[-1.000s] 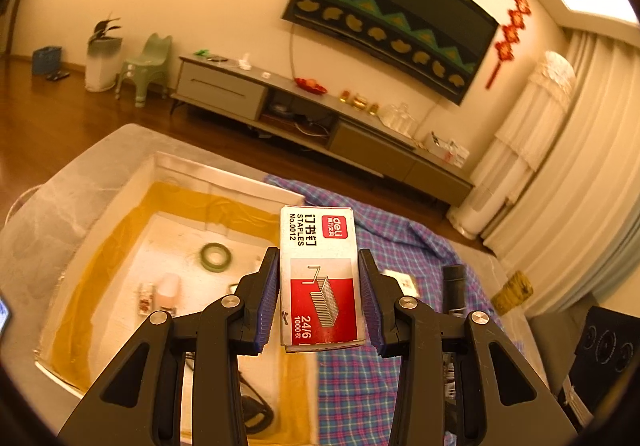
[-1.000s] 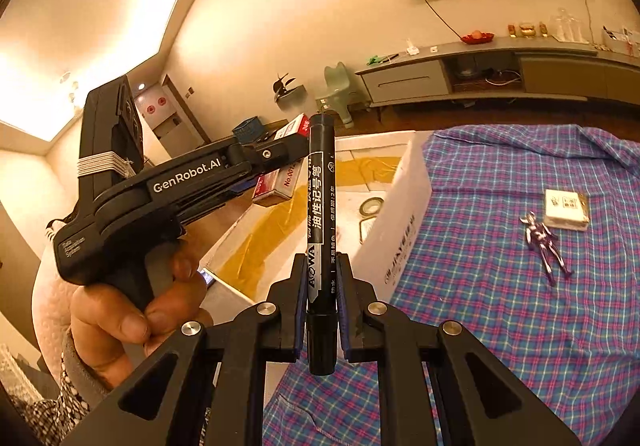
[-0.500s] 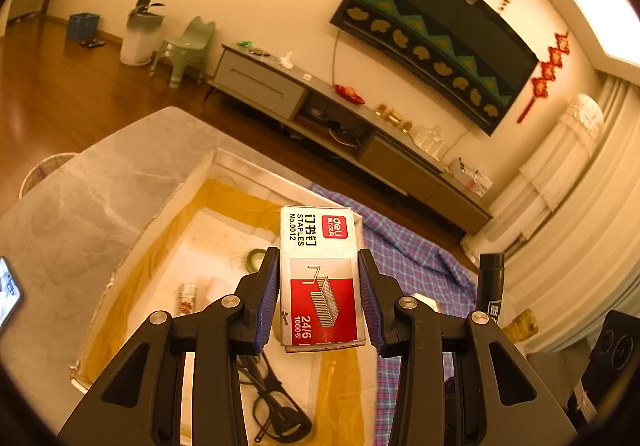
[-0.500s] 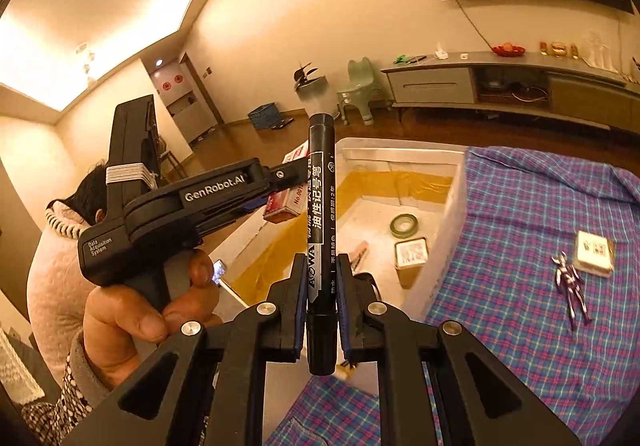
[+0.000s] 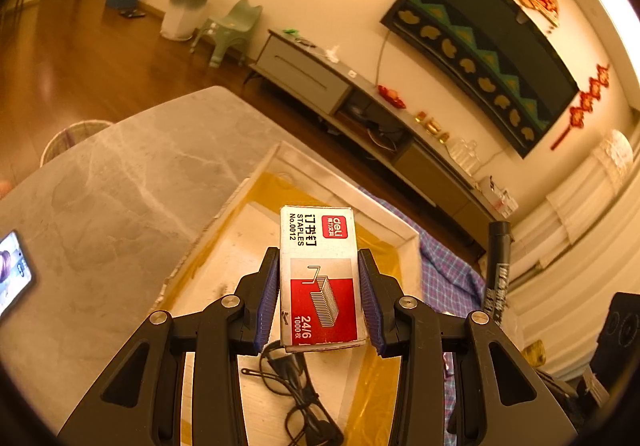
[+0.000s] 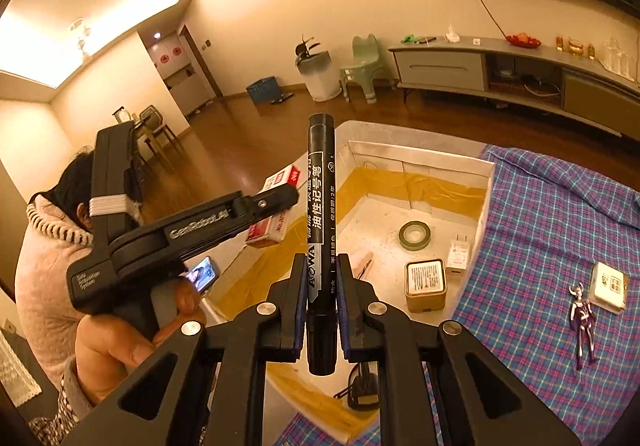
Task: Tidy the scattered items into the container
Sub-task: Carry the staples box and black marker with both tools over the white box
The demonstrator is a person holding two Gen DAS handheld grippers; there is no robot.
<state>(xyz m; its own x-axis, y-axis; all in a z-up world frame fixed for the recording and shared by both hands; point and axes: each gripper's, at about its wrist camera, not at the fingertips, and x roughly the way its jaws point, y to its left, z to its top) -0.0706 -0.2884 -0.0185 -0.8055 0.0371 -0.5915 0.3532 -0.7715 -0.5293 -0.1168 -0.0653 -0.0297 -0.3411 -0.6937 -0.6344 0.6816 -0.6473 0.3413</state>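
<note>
Both grippers moved over the white box [image 6: 486,181] since a second earlier. Left gripper [image 5: 319,302] clamped a staple box [image 5: 319,278]; right gripper [image 6: 319,306] pinched a black marker [image 6: 320,205].

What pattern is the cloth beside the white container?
The cloth is a blue-purple plaid with pink lines, clearest in the right wrist view.

Staple box [image 5: 318,278]: printed cardboard, slight sheen. Marker [image 6: 321,230]: glossy black plastic, printed barrel. Left gripper [image 5: 318,302]: matt black plastic fingers, ribbed blue pads, bright metal screws; right gripper [image 6: 321,302] the same. Container [image 6: 486,189]: matt white walls, rough-looking, seams under glossy yellow-brown tape. Table [image 5: 104,181]: smooth grey marble-look top, faint veining. Cloth [image 6: 556,246]: woven plaid fabric, matt, creased. Tin [image 6: 425,286]: gold-toned metal, paper label. Figurine [image 6: 583,320]: shiny, metallic-looking. Floor [image 5: 72,57]: polished wood, reflective.
</note>
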